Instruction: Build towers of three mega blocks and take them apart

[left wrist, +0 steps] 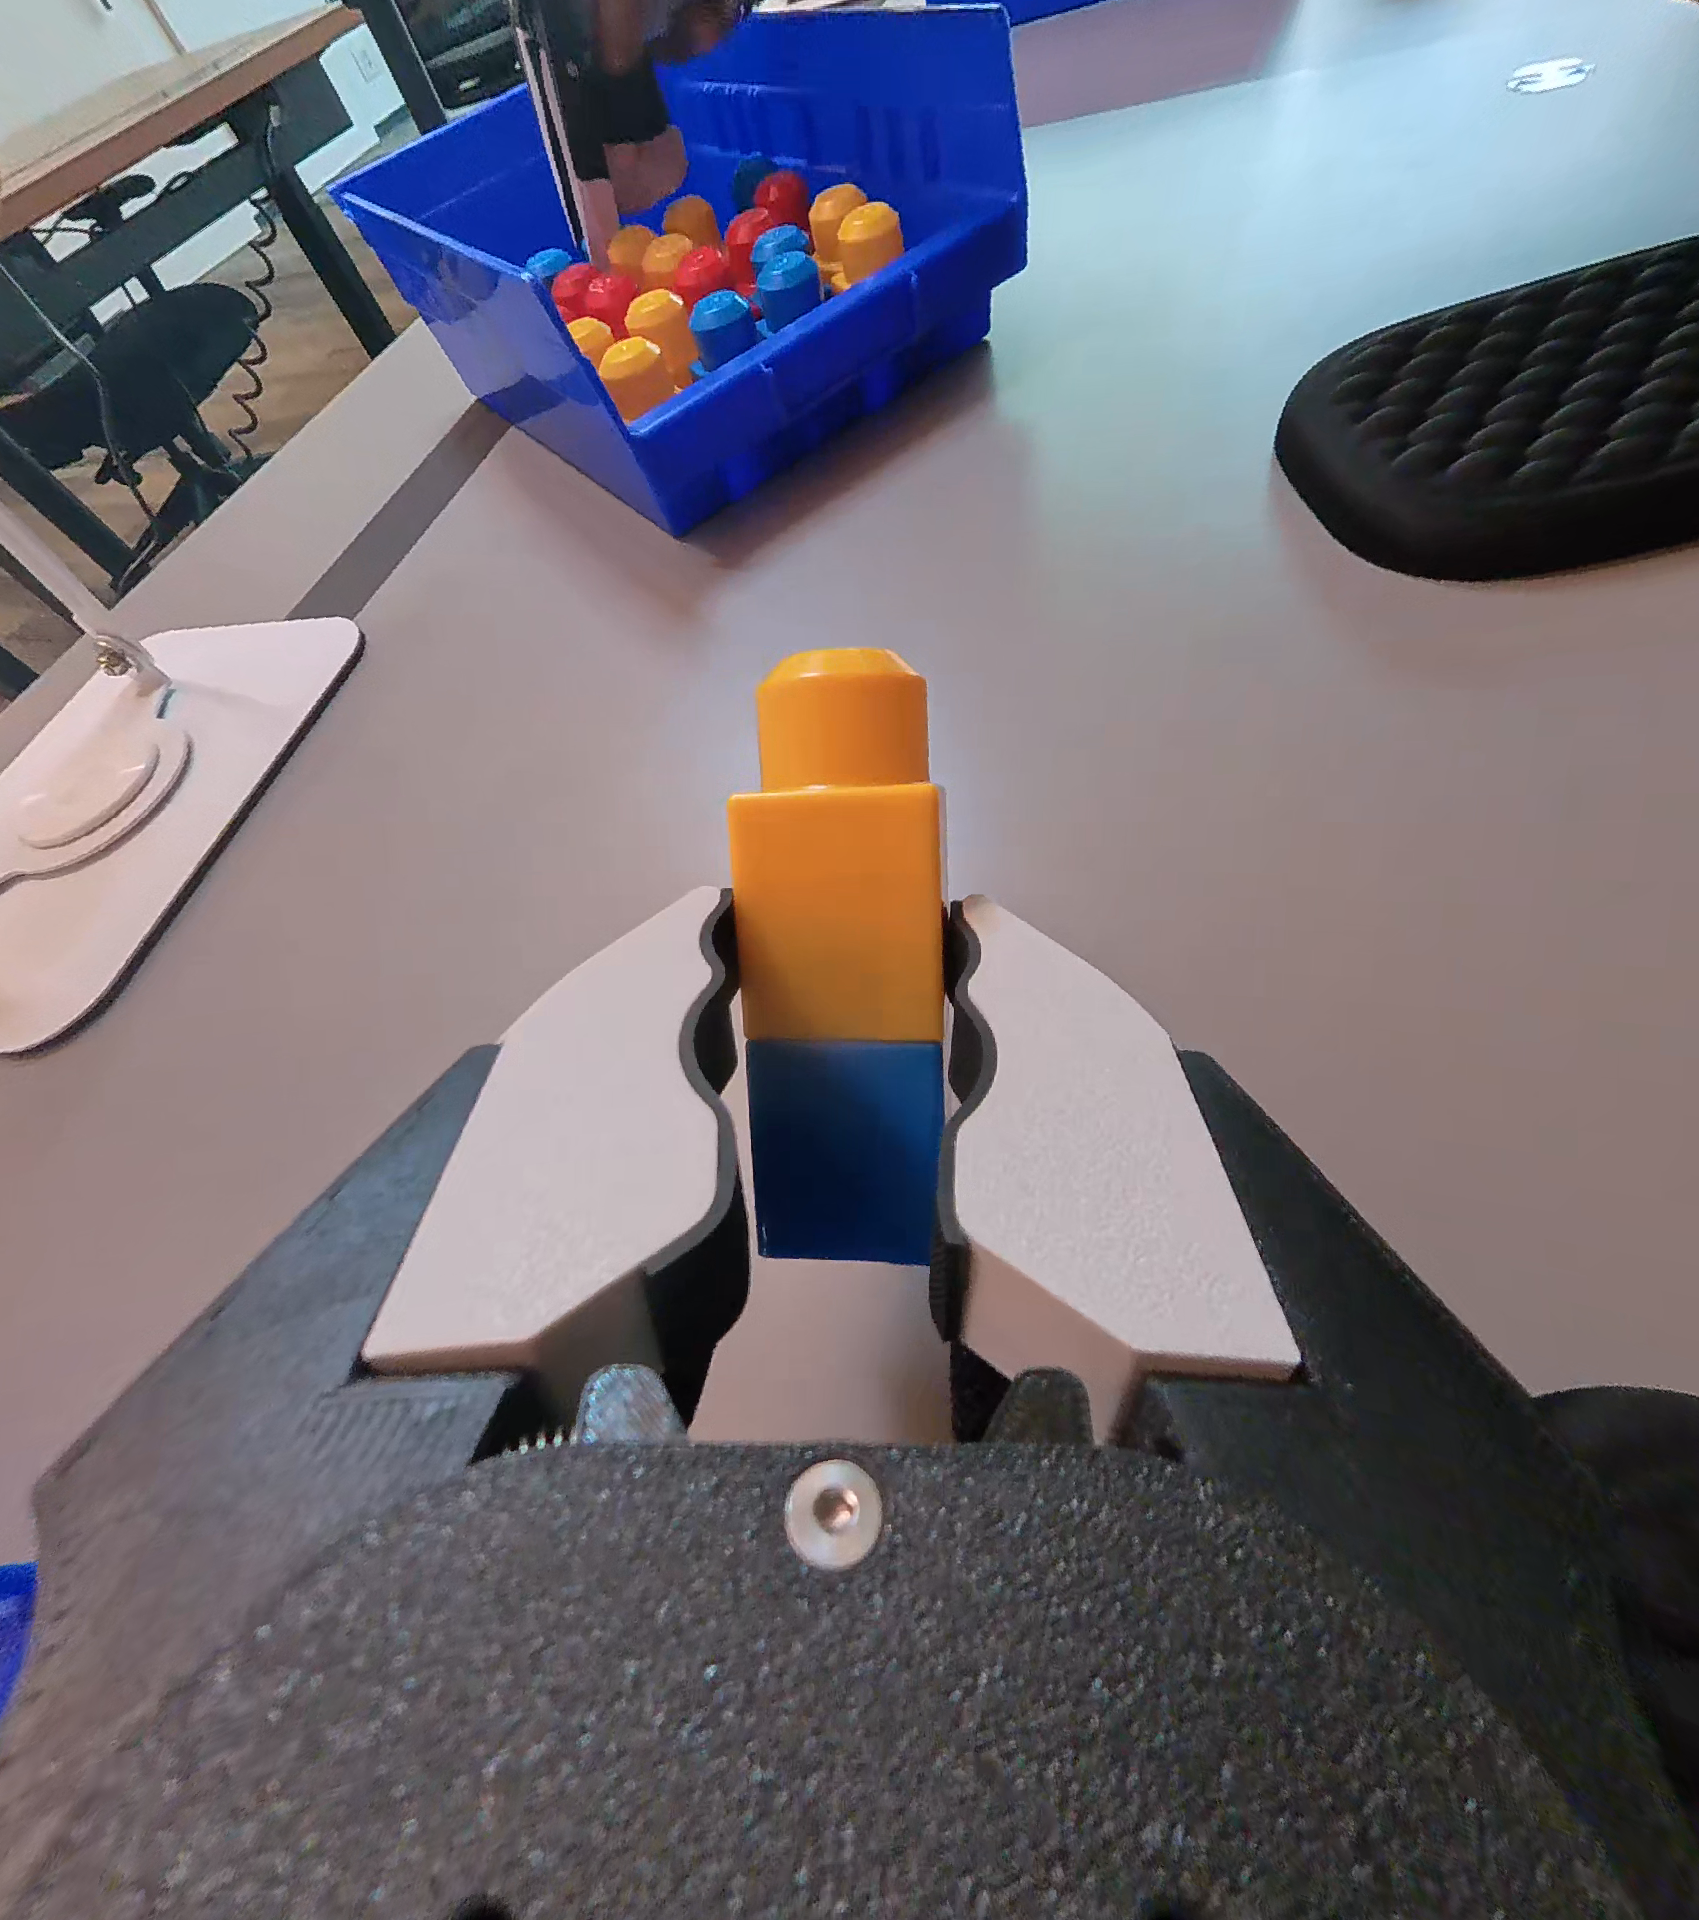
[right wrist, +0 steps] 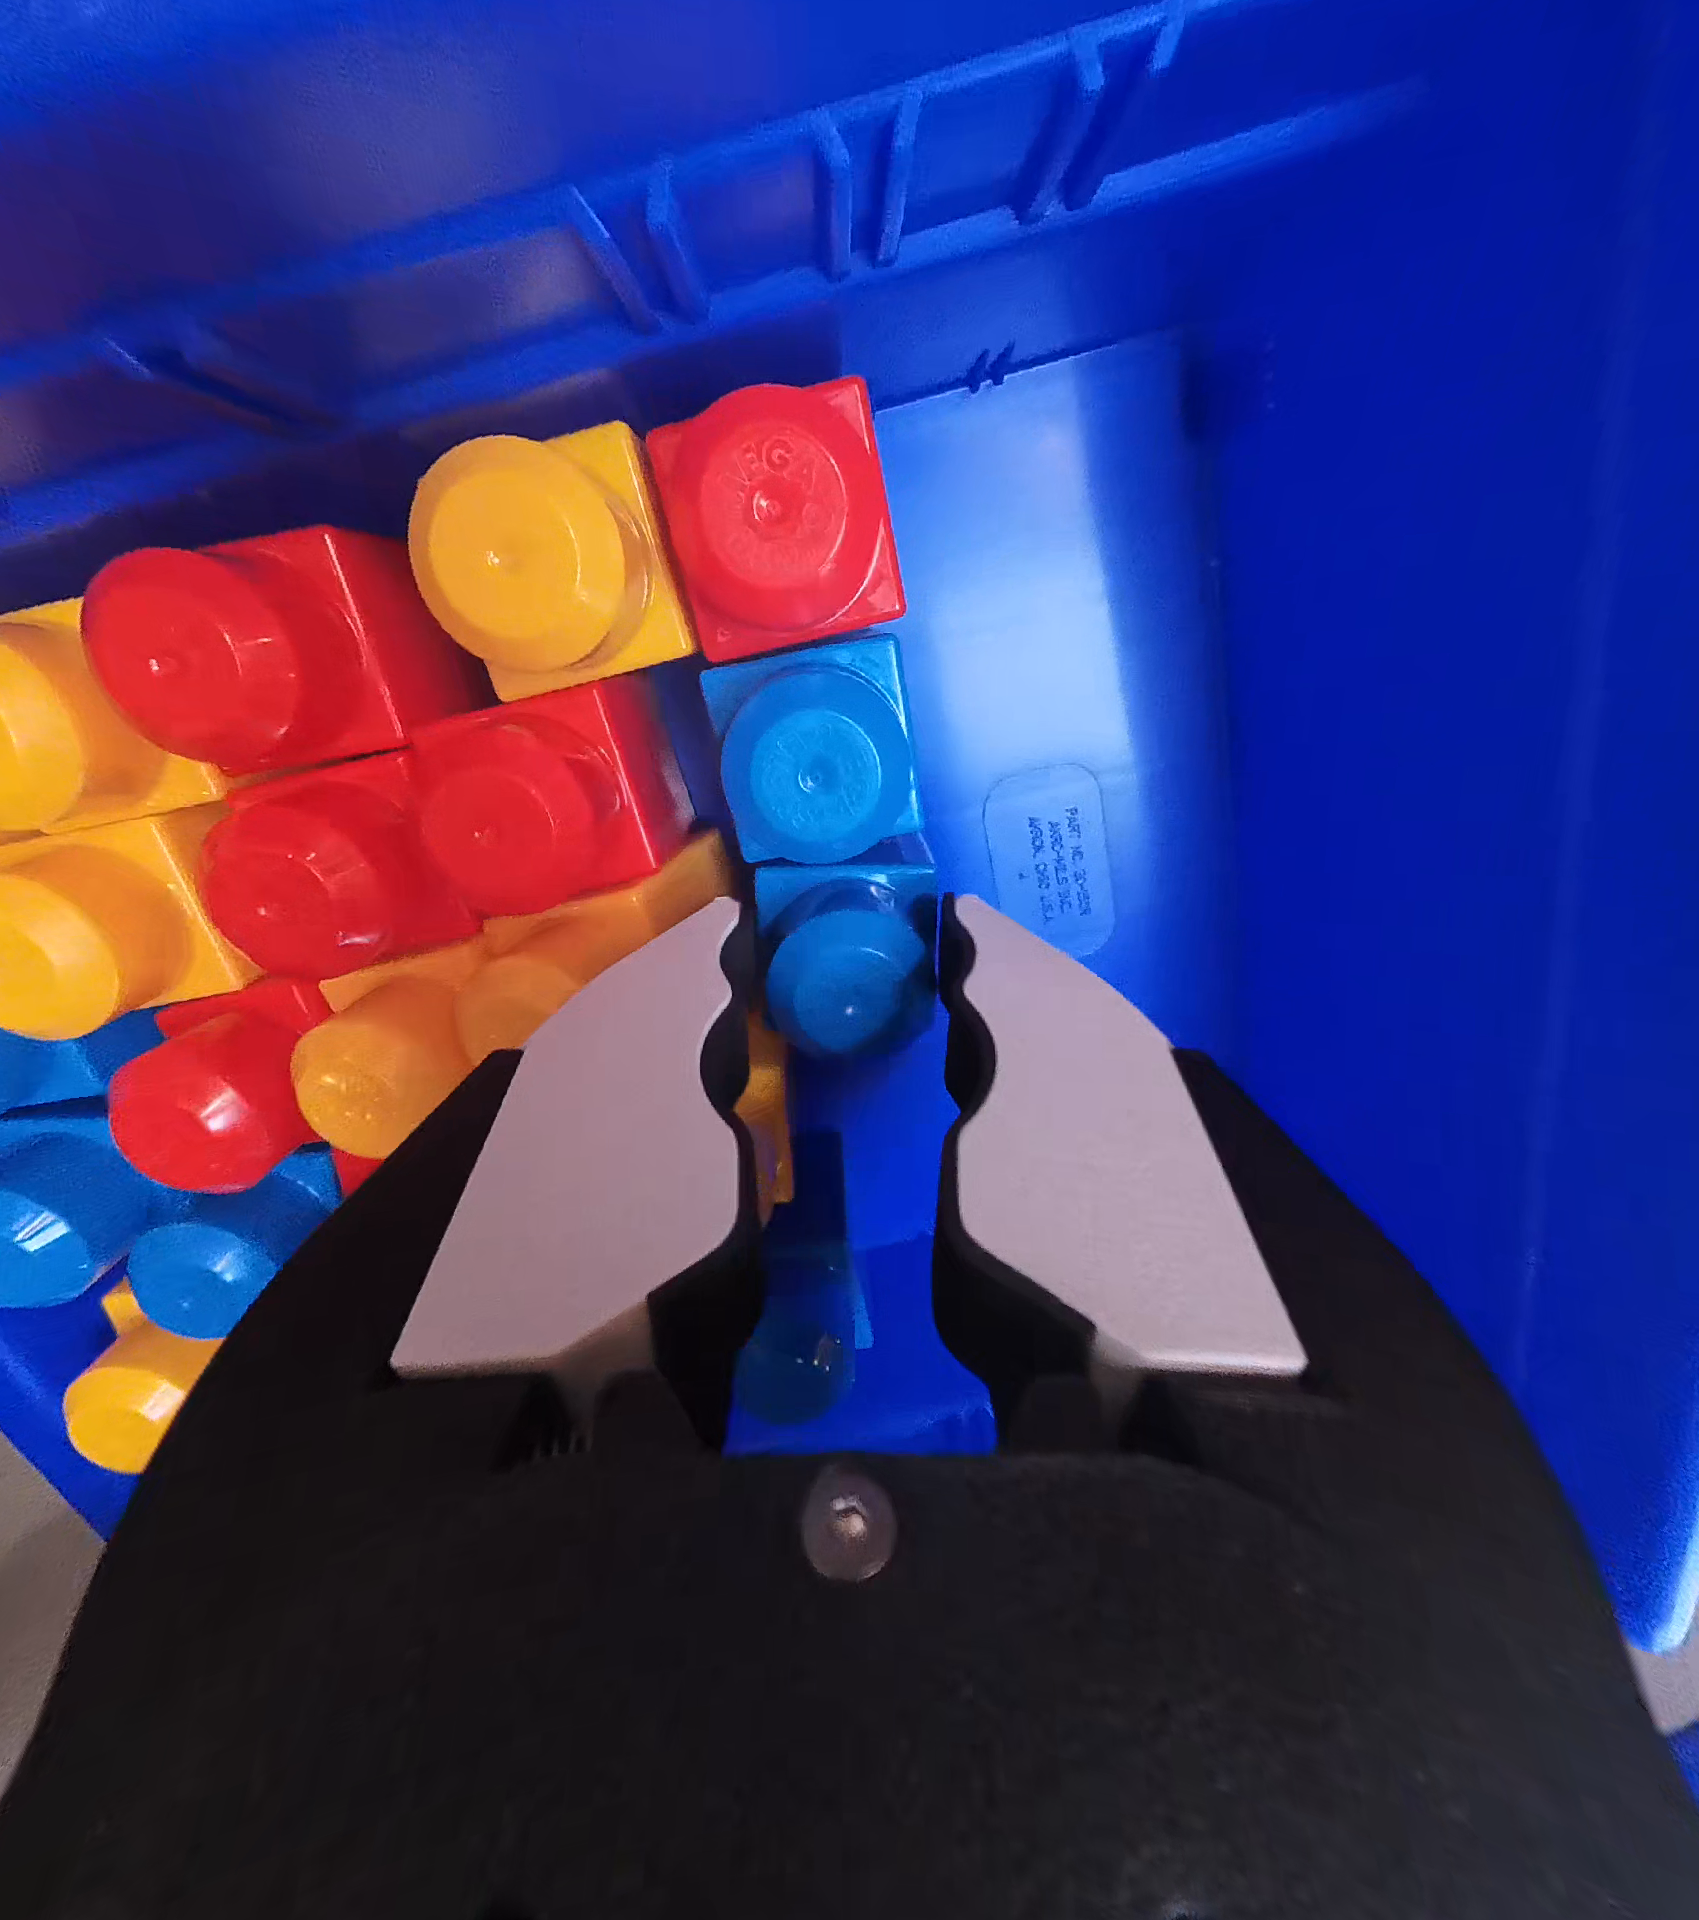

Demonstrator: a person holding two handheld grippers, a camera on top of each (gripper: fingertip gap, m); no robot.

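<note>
Left gripper (left wrist: 840, 977) clamps a two-block stack (left wrist: 840, 997) steady above the table (left wrist: 1240, 779), while right gripper (right wrist: 840, 971), jaws apart, straddles a blue block (right wrist: 845, 977) in the far bin (right wrist: 1447, 727), apparently the third.

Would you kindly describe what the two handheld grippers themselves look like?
Both look alike. The left gripper has a black, grainy-textured body with a silver screw at its centre, and two pale grey, wedge-shaped fingers lined with wavy black inner pads. The right gripper shows the same build. No cables or sleeves are visible.
</note>
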